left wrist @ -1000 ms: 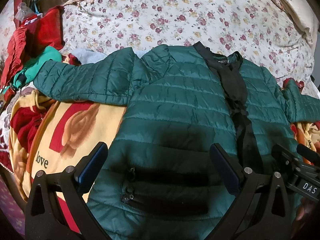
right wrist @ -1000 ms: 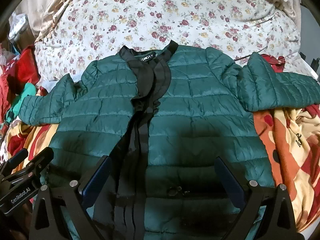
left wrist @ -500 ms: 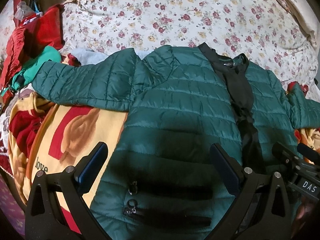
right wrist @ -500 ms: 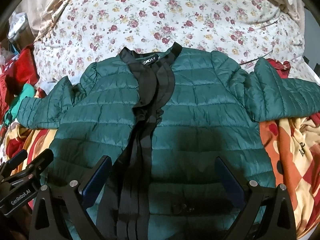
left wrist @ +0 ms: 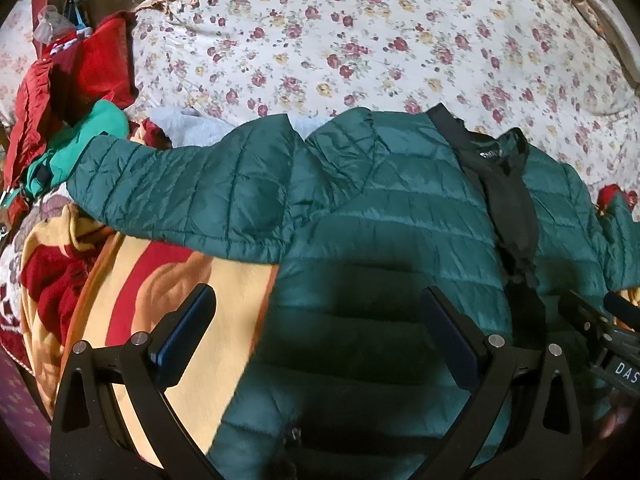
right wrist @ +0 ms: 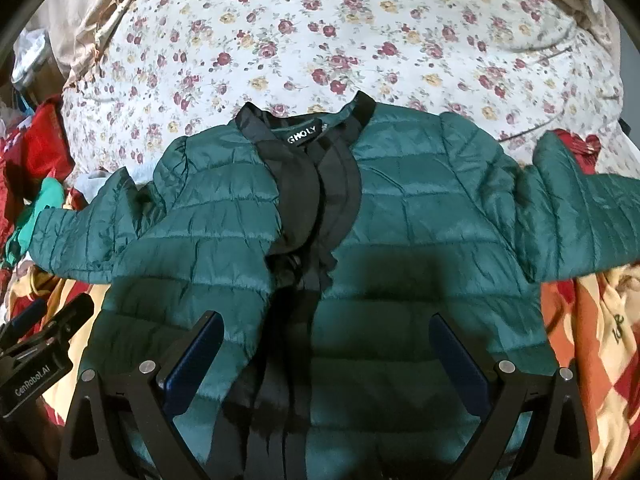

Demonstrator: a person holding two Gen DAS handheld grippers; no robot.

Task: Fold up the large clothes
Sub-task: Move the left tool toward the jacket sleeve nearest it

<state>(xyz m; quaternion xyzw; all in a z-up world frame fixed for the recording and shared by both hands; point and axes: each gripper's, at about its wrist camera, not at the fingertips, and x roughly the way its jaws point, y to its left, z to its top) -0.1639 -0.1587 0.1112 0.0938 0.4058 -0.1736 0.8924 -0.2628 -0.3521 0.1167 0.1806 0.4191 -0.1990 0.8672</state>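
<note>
Right now I see the floral bedsheet (left wrist: 360, 40) bare beyond the collar, so the widest open room lies at the far side of the bed. On my left the room is tighter: a heap of red clothes (left wrist: 84, 68) and a bright green garment (left wrist: 76, 144) sit just beside the cuff of the left sleeve (left wrist: 192, 196). An orange and yellow blanket (left wrist: 160, 300) shows under the jacket's left edge and again on the right, past the hem side, in the right wrist view.

The green quilted jacket (right wrist: 420, 240) lies flat on the bed, front up, collar away from me, with its black placket (right wrist: 320, 200) running down the middle and a label at the neck. Both sleeves are spread outward; the right sleeve (right wrist: 580, 232) reaches toward the frame's edge.

My left claw (left wrist: 316, 328) hangs above the jacket's left side edge, one finger over the blanket and the other over the green quilting, fingers spread wide and gripping nothing. My right claw (right wrist: 326, 352) hangs above the lower front, straddling the placket, likewise spread wide and empty. I cannot tell whether either claw's tips touch the fabric; each casts a dark shadow on the jacket just ahead of it. The two claws sit close together, each one's body showing at the edge of the other's view.
</note>
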